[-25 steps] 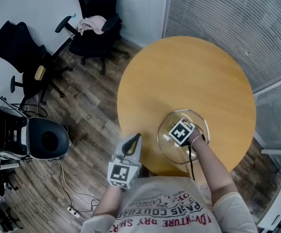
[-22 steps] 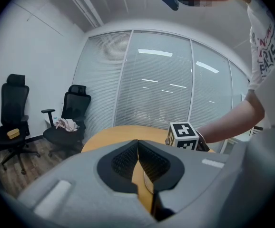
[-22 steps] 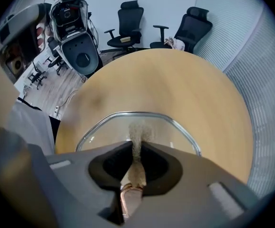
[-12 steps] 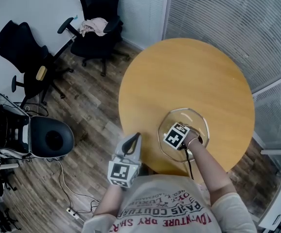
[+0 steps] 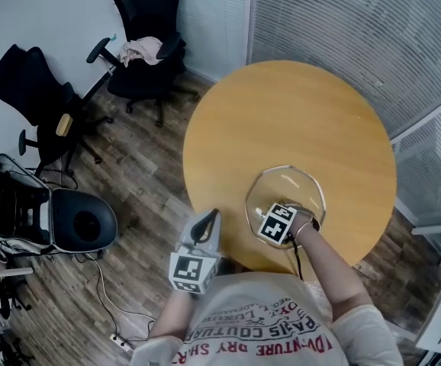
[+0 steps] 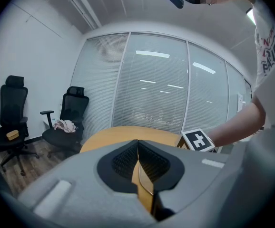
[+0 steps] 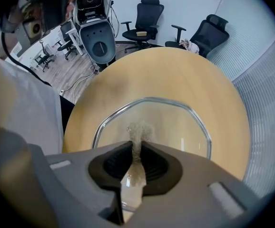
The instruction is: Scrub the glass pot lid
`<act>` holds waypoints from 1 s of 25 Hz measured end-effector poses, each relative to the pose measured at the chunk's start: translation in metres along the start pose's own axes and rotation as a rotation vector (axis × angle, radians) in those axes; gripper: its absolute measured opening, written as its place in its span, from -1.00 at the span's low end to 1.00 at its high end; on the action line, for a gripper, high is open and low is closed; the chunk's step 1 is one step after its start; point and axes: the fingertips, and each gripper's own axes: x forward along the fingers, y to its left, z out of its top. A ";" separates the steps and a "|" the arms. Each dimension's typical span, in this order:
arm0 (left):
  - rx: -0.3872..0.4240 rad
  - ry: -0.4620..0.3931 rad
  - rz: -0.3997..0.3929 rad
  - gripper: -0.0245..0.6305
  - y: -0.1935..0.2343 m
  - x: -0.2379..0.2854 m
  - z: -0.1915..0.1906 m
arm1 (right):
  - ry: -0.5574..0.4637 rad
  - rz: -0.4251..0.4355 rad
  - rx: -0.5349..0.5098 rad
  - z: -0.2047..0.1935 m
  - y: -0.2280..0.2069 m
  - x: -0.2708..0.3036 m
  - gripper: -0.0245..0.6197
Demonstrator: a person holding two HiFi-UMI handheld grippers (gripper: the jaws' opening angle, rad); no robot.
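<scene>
Glass lid [image 5: 291,187] lies on round wooden table [image 5: 289,105], near the person's edge. Right gripper [image 5: 272,219] sits on the lid. Left gripper [image 5: 214,216] hangs just off the table edge.

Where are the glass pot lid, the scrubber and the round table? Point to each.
glass pot lid [image 7: 173,127], right gripper view, clear pane inside the metal rim.
scrubber [image 7: 138,132], right gripper view, grey tuft poking past the jaws.
round table [image 5: 297,113], head view, bare wooden top beyond the lid.
</scene>
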 end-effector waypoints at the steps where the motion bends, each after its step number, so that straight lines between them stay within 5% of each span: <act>1: 0.003 0.000 -0.003 -0.90 0.000 0.000 0.001 | -0.005 0.005 -0.002 -0.002 0.002 -0.001 -0.76; 9: 0.010 0.015 -0.029 -0.90 -0.008 0.005 0.001 | -0.017 0.124 0.048 -0.022 0.023 -0.007 -0.76; 15: 0.015 0.022 -0.046 -0.90 -0.013 0.017 0.009 | -0.069 0.281 0.194 -0.032 0.032 -0.025 -0.76; 25: 0.035 0.039 -0.049 -0.90 -0.026 0.034 0.011 | -0.275 0.070 0.292 -0.033 -0.064 -0.079 -0.76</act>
